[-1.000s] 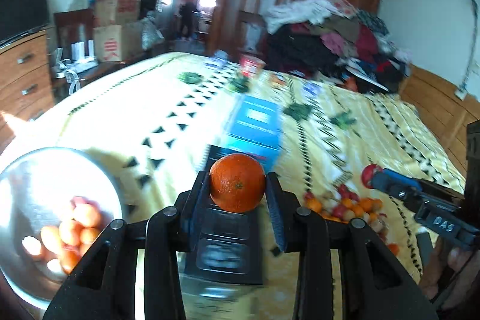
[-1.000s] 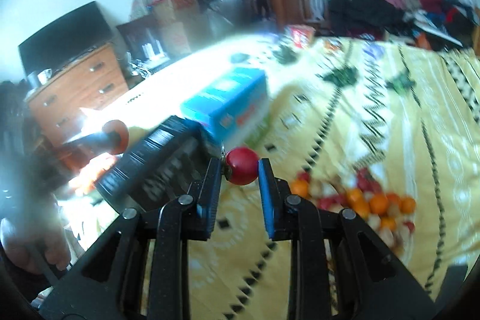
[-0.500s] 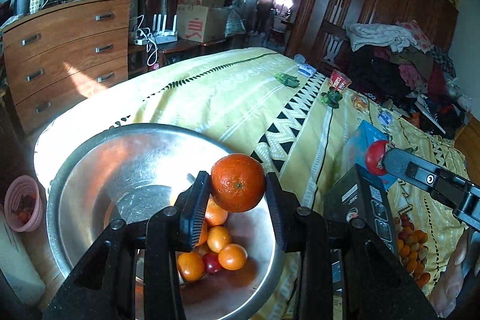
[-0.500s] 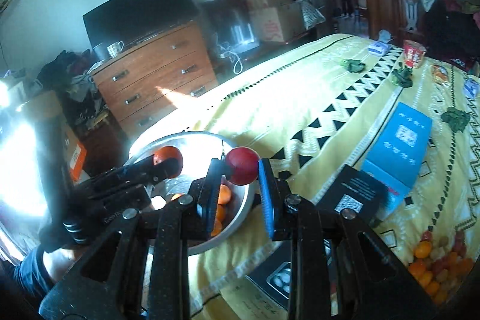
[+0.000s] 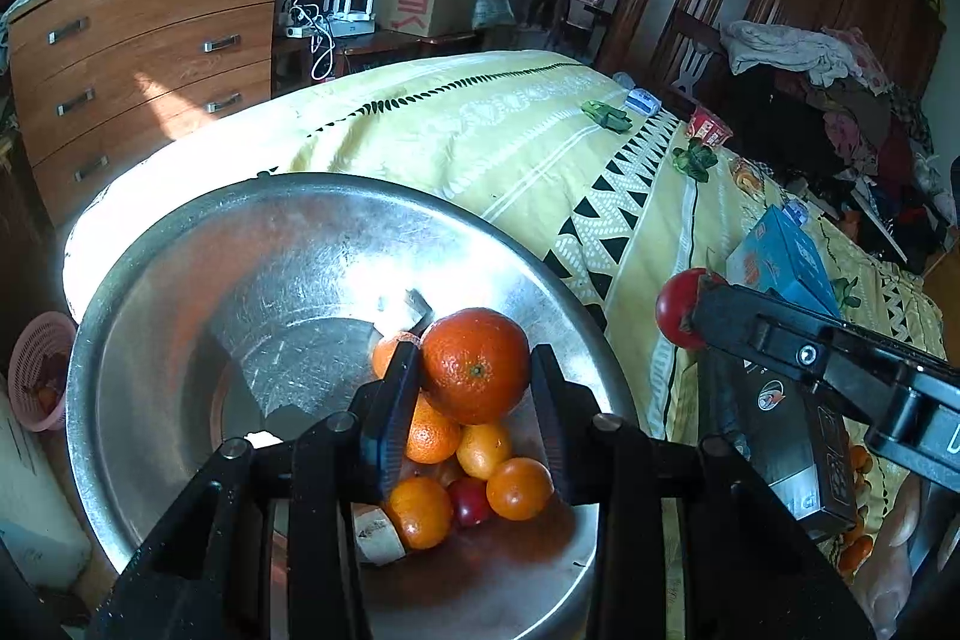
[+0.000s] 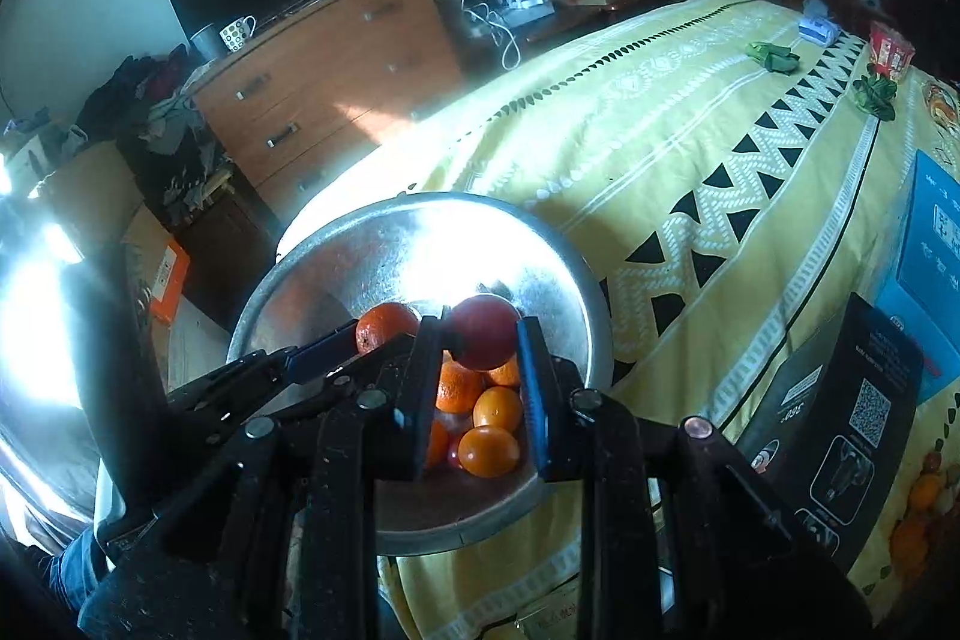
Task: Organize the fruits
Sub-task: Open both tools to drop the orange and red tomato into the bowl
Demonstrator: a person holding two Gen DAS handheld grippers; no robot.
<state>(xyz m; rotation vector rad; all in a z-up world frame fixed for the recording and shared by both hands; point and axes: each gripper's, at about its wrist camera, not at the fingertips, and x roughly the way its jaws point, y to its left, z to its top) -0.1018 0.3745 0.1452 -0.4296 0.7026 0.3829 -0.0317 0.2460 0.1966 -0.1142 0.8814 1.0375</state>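
My left gripper [image 5: 474, 370] is shut on an orange [image 5: 475, 365] and holds it over the steel bowl [image 5: 180, 316]; the orange also shows in the right wrist view [image 6: 384, 325]. My right gripper [image 6: 477, 340] is shut on a small red fruit [image 6: 485, 331], above the same bowl [image 6: 570, 280]; that fruit shows at the right in the left wrist view [image 5: 675, 307]. Several small oranges [image 5: 519, 487] and a red fruit [image 5: 468, 499] lie in the bowl. More loose fruit [image 6: 918, 508] lies on the yellow bedspread at the far right.
The bowl sits at the corner of the bed [image 5: 480, 130]. A black box [image 6: 840, 418] and a blue box [image 6: 930, 256] lie right of it. A wooden dresser [image 5: 138, 58] stands behind. A pink basket [image 5: 36, 370] is on the floor left.
Both grippers have swung left from the fruit pile and boxes to the bowl and come down closer over it, each still holding its fruit.
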